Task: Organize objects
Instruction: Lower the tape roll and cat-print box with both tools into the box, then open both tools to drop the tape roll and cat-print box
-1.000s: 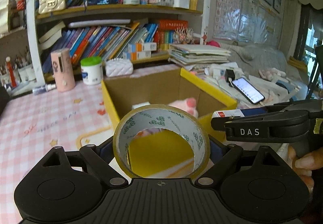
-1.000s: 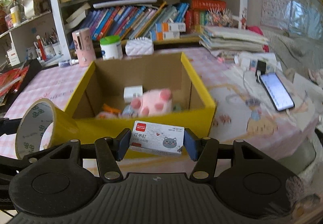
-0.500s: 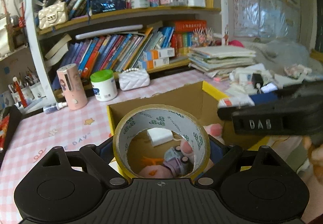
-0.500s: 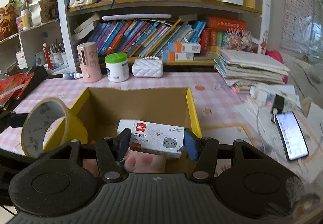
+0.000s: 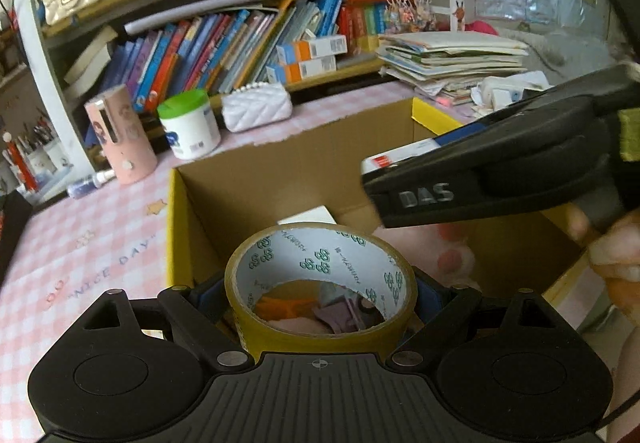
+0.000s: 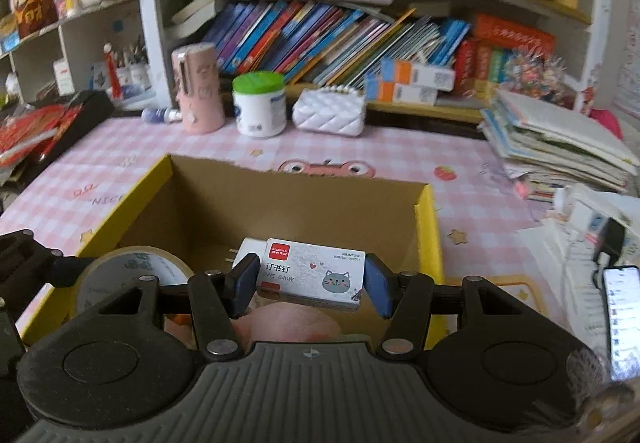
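Two items in transit, both now over the cardboard box [image 6: 296, 203]; a second ago we had them short of its yellow front wall, and since then both hands have travelled forward so that the box interior fills the lower part of each view.

Item one: tape roll [image 5: 320, 283], yellowish, held across its outer width by the left tongs [image 5: 320, 295], jaws spread wide and pressing on it; it hangs above the box's near left part.

Item two: staple box [image 6: 310, 275], clamped end to end in the right tongs [image 6: 310, 279], jaws about half closed on it; it hangs above the box's middle, over a pink plush toy [image 5: 440, 251] and a white block already inside.

Our reading: carriage looks finished and release into the box is the step in hand; neither item is let go yet.

Legible writing: staple box carries a red "Comix" tag, Chinese characters, "24/6" and a cat face; right tongs body [image 5: 500, 179] reads "DAS"; worktop [image 5: 80, 243] cloth reads "NICE DAY"; tape core bears green printed logos, too small for us to read.
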Action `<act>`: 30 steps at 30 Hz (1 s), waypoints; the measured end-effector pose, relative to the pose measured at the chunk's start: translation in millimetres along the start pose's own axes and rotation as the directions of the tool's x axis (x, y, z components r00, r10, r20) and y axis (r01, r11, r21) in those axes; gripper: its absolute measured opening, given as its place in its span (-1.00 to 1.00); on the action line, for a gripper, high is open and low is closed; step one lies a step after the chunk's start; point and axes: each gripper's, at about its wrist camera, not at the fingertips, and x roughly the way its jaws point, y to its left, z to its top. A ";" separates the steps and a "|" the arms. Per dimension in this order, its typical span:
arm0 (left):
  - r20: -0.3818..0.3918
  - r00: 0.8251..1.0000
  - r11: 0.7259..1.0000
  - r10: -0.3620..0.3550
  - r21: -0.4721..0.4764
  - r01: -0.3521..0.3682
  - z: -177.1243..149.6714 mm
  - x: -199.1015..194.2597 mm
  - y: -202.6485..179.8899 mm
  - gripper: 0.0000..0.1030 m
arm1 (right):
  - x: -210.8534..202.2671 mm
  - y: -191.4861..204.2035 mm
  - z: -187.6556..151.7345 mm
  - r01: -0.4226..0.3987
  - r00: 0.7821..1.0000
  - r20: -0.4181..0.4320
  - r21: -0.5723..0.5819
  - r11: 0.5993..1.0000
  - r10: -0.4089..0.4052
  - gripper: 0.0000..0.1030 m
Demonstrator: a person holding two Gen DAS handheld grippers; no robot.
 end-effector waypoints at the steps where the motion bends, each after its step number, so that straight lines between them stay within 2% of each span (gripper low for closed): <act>1: -0.004 1.000 1.000 -0.012 -0.010 0.012 -0.4 0.8 0.4 0.77 | 4.6 0.5 0.5 -0.009 1.000 -0.012 -0.003 1.000 0.009 0.04; 5: -0.007 1.000 0.999 -0.025 -0.031 0.025 -1.8 2.1 1.7 0.78 | 21.6 4.4 1.1 -0.034 0.997 -0.067 -0.023 0.999 0.032 0.04; 9: 0.021 1.000 1.000 0.004 -0.019 -0.003 -3.5 -4.0 -1.7 0.78 | 34.2 10.6 -2.5 -0.061 0.991 -0.126 -0.060 0.996 0.053 0.03; 15: 0.061 0.998 1.000 0.025 -0.007 -0.024 -6.1 -19.3 -6.3 0.79 | 35.3 17.1 -4.2 -0.082 0.987 -0.147 -0.102 0.991 0.066 0.04; 19: 0.081 0.996 0.998 0.044 -0.051 -0.040 -10.4 -33.2 -1.9 0.80 | 32.5 15.9 -4.9 -0.100 0.986 -0.140 -0.099 0.990 0.086 0.09; 21: 0.094 0.993 0.995 0.065 -0.079 -0.057 -13.2 -42.4 2.7 0.82 | 28.4 16.4 -5.2 -0.110 0.988 -0.123 -0.095 0.989 0.098 0.23; 25: 0.115 0.988 0.985 0.101 -0.150 -0.083 -19.3 -63.3 15.9 0.90 | 13.5 22.0 -7.2 -0.098 0.993 -0.076 -0.087 0.991 0.092 0.37; 27: 0.120 0.986 0.979 0.113 -0.184 -0.090 -23.8 -72.4 23.9 0.91 | 3.7 25.0 -8.3 -0.097 0.995 -0.045 -0.069 0.993 0.094 0.53; 30: 0.124 0.984 0.972 0.131 -0.212 -0.103 -31.5 -83.2 33.3 0.91 | -11.8 31.9 -11.5 -0.081 0.997 -0.001 -0.046 0.996 0.081 0.56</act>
